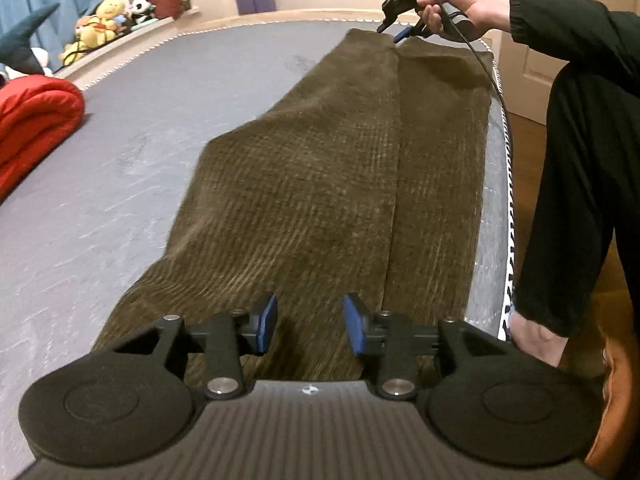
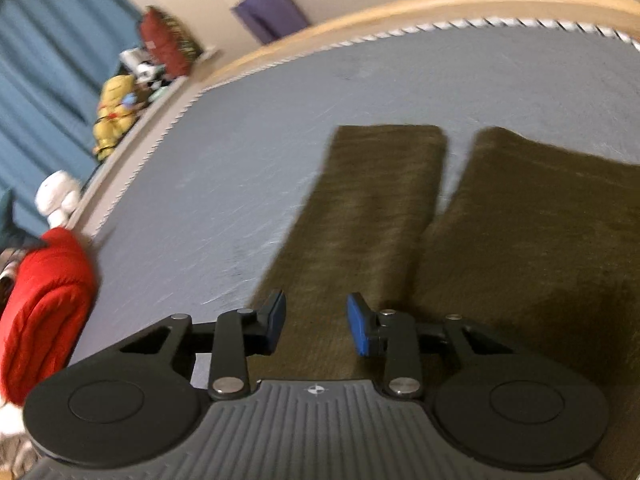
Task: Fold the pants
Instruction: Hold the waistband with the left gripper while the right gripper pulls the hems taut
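Between the blue pads (image 1: 267, 322) of the left gripper (image 1: 310, 326) lies only brown cloth below; its jaws stand wide apart and hold nothing, poised over one end of the pants (image 1: 320, 168). The right gripper (image 2: 316, 328) likewise has its jaws wide and nothing between them, above 1 leg of the pants (image 2: 360, 216). In the left wrist view the right gripper (image 1: 390, 34) sits in the person's hand (image 1: 460, 12) at the far end of the pants, its tips just at the cloth edge. The pants lie flat along the mattress (image 1: 120, 152) edge nearest the person, both legs stretched out side by side. A rolled red blanket (image 1: 32, 120) rests at the opposite edge, well apart from the pants. Stuffed toys (image 1: 100, 24) sit on a ledge beyond that edge.
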